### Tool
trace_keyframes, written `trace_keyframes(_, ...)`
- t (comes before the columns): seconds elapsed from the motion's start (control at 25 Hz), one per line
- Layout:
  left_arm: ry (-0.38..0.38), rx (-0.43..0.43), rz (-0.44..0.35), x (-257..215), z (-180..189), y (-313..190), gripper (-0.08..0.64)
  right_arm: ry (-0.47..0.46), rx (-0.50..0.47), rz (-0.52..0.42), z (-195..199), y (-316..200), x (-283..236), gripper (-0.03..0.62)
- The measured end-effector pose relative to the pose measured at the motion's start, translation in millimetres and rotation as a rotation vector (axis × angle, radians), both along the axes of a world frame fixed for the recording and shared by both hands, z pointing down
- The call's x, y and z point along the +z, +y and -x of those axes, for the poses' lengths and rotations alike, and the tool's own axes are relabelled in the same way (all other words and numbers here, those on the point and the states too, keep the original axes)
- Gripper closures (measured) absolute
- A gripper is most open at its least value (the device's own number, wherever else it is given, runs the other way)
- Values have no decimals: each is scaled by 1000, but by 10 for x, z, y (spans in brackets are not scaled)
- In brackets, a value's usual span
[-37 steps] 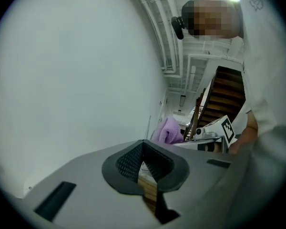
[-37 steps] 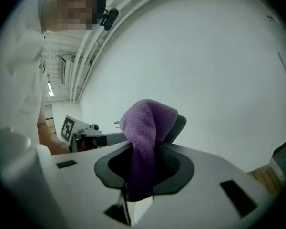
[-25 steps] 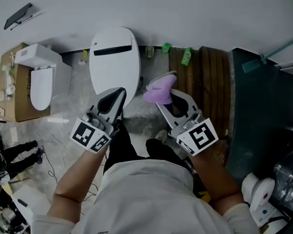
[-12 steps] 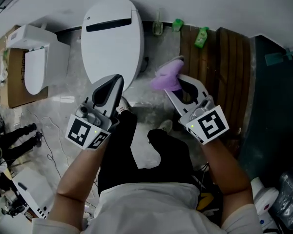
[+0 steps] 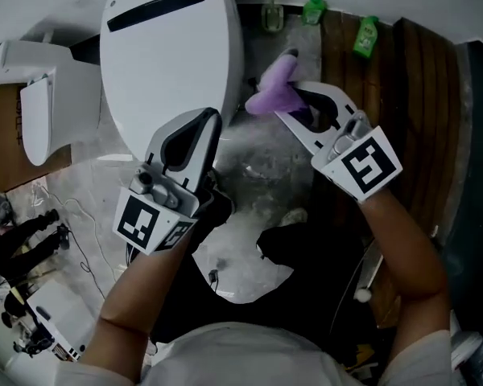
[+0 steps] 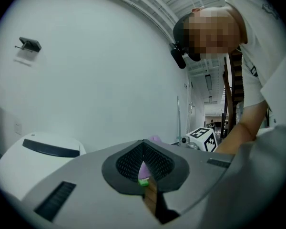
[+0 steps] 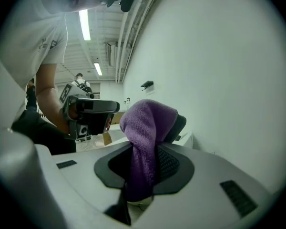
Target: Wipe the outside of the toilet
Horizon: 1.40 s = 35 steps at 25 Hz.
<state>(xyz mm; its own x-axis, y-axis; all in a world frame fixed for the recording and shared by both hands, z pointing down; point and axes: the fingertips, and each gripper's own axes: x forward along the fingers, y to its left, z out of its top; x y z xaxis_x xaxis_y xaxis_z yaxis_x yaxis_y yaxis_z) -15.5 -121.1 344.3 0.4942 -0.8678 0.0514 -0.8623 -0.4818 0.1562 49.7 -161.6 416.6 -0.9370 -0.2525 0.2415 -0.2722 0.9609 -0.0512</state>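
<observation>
A white toilet [image 5: 169, 51] with its lid down fills the top of the head view; its lid [image 6: 35, 159] also shows low at the left of the left gripper view. My right gripper [image 5: 294, 107] is shut on a purple cloth [image 5: 274, 95], held just right of the toilet's side, near the floor. The purple cloth [image 7: 145, 142] bunches between the jaws in the right gripper view. My left gripper [image 5: 201, 131] is shut with nothing in it and sits over the toilet's front right edge.
A second white toilet [image 5: 36, 107] on a cardboard box stands at the left. Green bottles [image 5: 366, 37] line the wall beside a wooden slatted platform [image 5: 419, 111]. The person's dark legs and shoes [image 5: 306, 248] are on the wet marble floor.
The head has come lower and closer, so the toilet looks larger. Both grippers moved forward toward it; the right one carried the purple cloth nearer the toilet's right side.
</observation>
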Motion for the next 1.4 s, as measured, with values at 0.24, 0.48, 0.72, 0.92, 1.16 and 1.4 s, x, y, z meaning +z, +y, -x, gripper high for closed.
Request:
trace_keyframes(0.24,-9,32,-32,748,-4,-36,554,7,-17,-54,179,-367,1225,500)
trace_keyframes(0.48,-25,4,-52,1226,-16,-24,554,1,3,-64,560,-686,2181,500)
trace_keyframes(0.72,-34,-38,-72,1338,39,56,554,30,-70,-63,898,-635,2643,500)
trace_keyframes(0.92,-41,-60,-91,1295,97,47,554,12,-112,-55,1105,-451,2762,500)
trace_keyframes(1.16,-42,-92,-101,1359,162,-18,554,-42,-106,-33,1161,-141,2816,500)
trace_keyframes(1.4,-46,-115,-78,1516,157,-26,554,-39,-167,-6,1188,430,2955,500)
